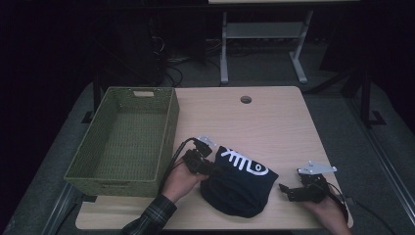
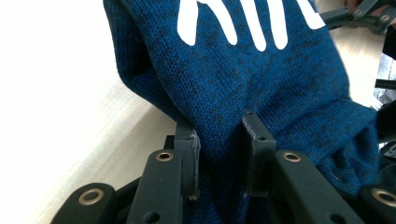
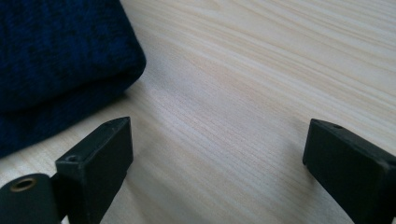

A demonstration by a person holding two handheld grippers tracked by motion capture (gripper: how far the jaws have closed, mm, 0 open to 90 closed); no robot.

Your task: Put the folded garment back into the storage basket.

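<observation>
Light wooden table (image 1: 274, 122) with a round cable hole (image 1: 246, 99) near its far edge, on grey carpet floor (image 1: 337, 112). Behind it, a white-legged desk frame (image 1: 264, 36) and tangled black cables (image 1: 171, 68). Room dim; far side in darkness.

We are looking down from above the near edge; both gripper cameras are sitting close, sharing the blue knit (image 2: 261, 79) (near centre).

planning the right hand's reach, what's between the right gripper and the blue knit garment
Only bare wooden table lies between the right gripper and the blue knit garment; the right gripper view shows it.
</observation>
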